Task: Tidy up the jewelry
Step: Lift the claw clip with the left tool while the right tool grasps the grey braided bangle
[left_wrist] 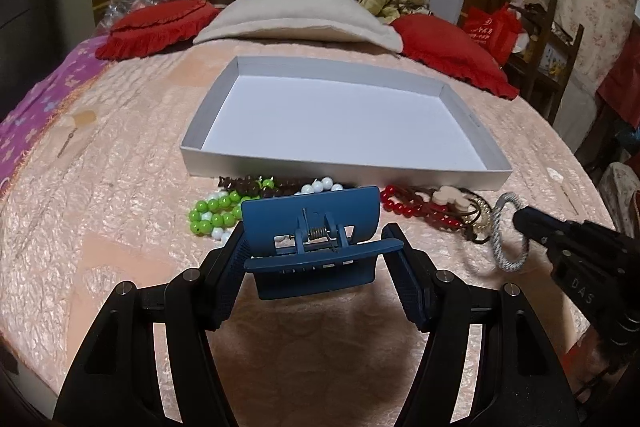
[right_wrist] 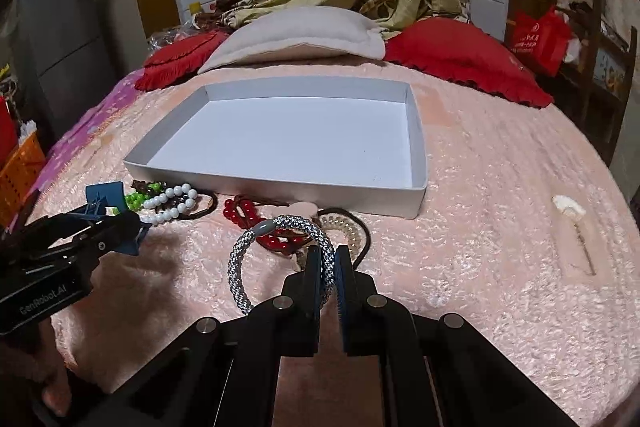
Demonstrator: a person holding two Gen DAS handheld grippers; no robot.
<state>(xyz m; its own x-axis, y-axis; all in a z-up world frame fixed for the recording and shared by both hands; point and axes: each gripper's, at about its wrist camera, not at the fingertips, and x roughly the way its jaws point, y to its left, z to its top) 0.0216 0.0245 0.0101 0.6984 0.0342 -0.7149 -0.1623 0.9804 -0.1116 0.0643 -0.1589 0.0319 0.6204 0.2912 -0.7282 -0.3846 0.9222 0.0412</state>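
Blue clip is clamped between the left gripper fingers, braided bracelet pinched by the closed right gripper; carry both forward past the beads over the white tray before releasing.

Warm indoor light falls from above; soft shadows on the pink quilted bed; fisheye edges dark, bent

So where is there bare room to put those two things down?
The white tray is bare inside. The pink bedspread right of it is open too, bar a small scrap. Crowded: the strip along its near wall, heaped with beads and hair ties.
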